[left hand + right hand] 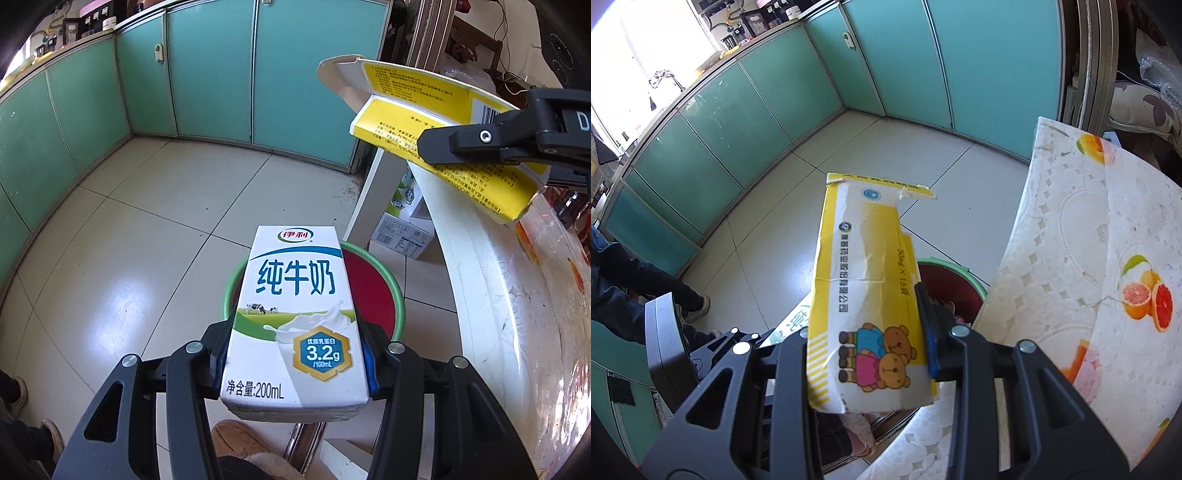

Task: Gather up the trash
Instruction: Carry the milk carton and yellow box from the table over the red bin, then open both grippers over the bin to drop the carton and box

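The table (1082,236), at the right of the frame, carries a lace-patterned cover printed with citrus fruit. The bin (373,291), green-rimmed with a red lining, stands on the tiled floor just beside the table, at lower centre. The yellow box (864,295), crumpled, flaps torn open, printed with two bears, points its long axis away up-frame; the right gripper (868,339) is clamped on its sides. The milk carton (295,317), white and blue, marked 200mL, lies lengthwise away above the bin, pinched by the left gripper (295,358).
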A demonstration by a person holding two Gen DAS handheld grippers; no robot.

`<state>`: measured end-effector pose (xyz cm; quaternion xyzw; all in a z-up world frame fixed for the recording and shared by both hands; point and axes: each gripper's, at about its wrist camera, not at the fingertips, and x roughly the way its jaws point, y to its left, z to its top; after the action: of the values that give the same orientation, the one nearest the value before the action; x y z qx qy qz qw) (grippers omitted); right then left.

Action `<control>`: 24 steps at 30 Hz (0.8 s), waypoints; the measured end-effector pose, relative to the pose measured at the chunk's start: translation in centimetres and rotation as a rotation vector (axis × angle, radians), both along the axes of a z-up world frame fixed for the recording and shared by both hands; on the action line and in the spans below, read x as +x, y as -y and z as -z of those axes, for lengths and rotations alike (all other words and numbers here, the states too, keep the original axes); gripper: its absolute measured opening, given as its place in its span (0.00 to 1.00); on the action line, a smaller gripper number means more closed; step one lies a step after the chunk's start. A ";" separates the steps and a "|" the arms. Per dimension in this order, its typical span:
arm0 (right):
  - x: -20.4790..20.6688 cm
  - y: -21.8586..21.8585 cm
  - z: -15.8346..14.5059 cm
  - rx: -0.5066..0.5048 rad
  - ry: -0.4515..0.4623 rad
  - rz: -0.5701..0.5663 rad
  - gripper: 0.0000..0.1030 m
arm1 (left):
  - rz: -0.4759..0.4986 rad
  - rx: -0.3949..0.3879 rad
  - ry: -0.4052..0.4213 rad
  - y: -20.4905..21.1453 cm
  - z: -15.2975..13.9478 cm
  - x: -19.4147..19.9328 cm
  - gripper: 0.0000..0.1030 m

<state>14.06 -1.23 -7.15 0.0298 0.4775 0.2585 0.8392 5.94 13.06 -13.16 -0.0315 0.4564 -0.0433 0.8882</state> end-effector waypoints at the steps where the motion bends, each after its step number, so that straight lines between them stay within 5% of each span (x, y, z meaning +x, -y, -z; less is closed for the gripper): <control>1: 0.1 0.0 0.0 0.001 -0.001 0.002 0.31 | 0.001 0.001 -0.003 0.1 0.1 0.1 0.48; 24: 1.0 -0.4 0.2 -0.047 0.013 0.040 0.32 | -0.029 -0.015 -0.039 -0.5 1.0 1.3 0.48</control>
<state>15.08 -0.86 -7.34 0.0182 0.4772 0.2305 0.8478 7.28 13.54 -14.17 -0.0457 0.4726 -0.0331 0.8795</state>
